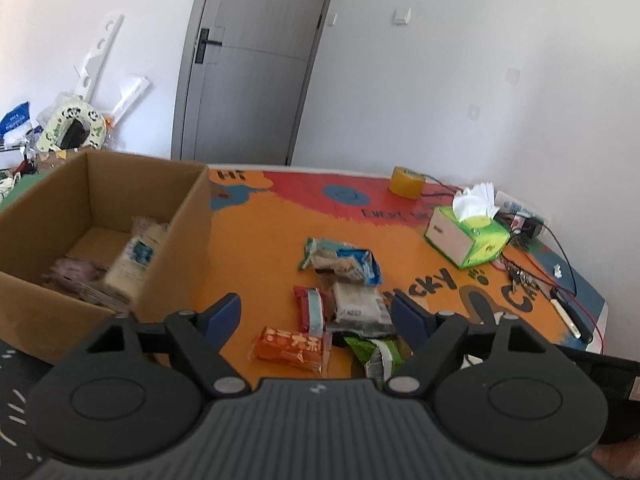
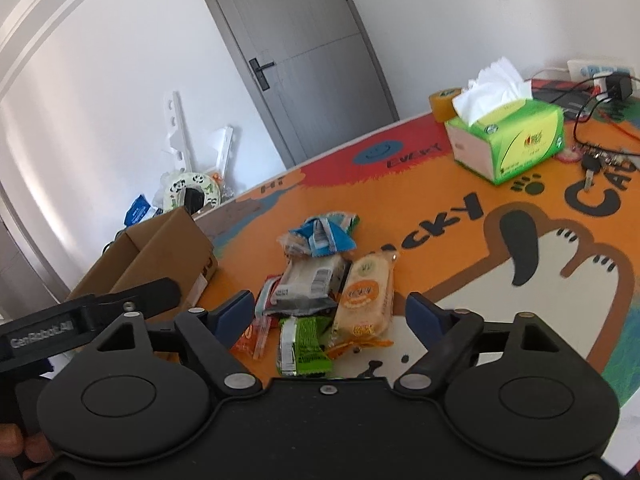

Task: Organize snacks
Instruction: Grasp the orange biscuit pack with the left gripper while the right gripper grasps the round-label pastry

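We judge task partly done. Cardboard box (image 1: pixel 100 216), left of left wrist frame, already holds few packets (image 1: pixel 132 264), blurred. Snack pile (image 1: pixel 344 304) left on orange desk (image 1: pixel 260 248), frame centre: orange packet (image 1: pixel 292 346), green packet (image 1: pixel 376 354), blue-white packet (image 1: pixel 348 264), pale cracker pack (image 2: pixel 366 294) among them. Left claw (image 1: pixel 316 312) spread wide, empty, hovers over pile. Right claw (image 2: pixel 332 312) spread too, empty, near same pile. Tissue box (image 2: pixel 508 140) upper right, not ours to sort.
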